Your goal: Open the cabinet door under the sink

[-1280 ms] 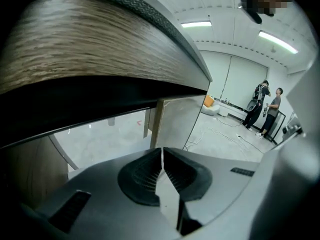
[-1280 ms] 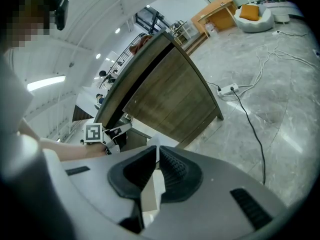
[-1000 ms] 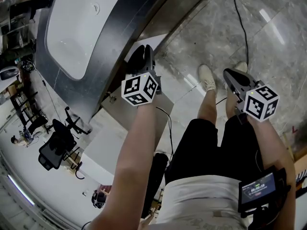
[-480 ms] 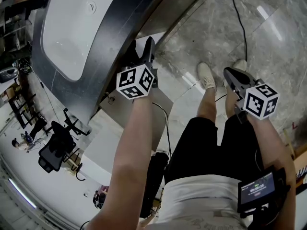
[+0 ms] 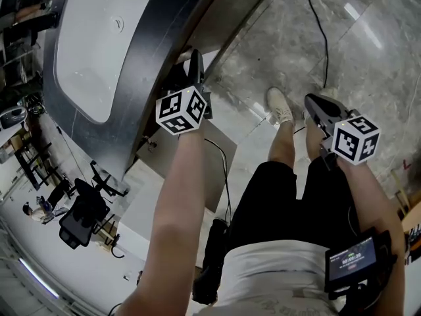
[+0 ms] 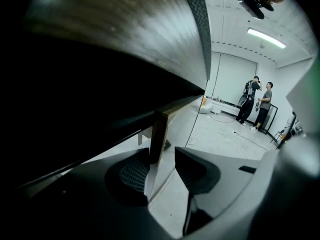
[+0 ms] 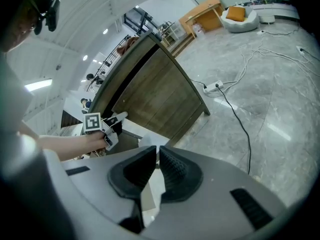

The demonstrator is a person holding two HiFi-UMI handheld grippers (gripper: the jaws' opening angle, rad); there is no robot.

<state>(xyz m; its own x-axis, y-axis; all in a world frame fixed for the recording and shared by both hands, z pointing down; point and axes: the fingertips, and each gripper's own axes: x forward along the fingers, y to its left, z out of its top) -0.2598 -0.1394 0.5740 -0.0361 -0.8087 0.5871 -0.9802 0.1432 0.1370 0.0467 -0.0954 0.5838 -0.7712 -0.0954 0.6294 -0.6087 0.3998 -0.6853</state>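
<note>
The white sink (image 5: 92, 45) sits in a dark grey counter (image 5: 154, 51) over a wood-faced cabinet (image 7: 155, 94). My left gripper (image 5: 192, 63) reaches in under the counter's rim. In the left gripper view the thin edge of the cabinet door (image 6: 159, 129) stands between the jaws of the left gripper (image 6: 162, 156). The jaws are closing: the door edge lies against the left pad, with a gap still showing at the right pad. My right gripper (image 5: 317, 104) hangs over the floor at the right. The right gripper (image 7: 157, 156) is shut with nothing in it.
Black cables (image 5: 322, 31) run over the marble floor. The person's legs and a white shoe (image 5: 279, 107) stand between the grippers. An office chair (image 5: 82, 219) is at the lower left. Two people (image 6: 255, 101) stand far across the room.
The left gripper has slid up the picture, deeper under the counter's rim. The right gripper has stayed where it was.
</note>
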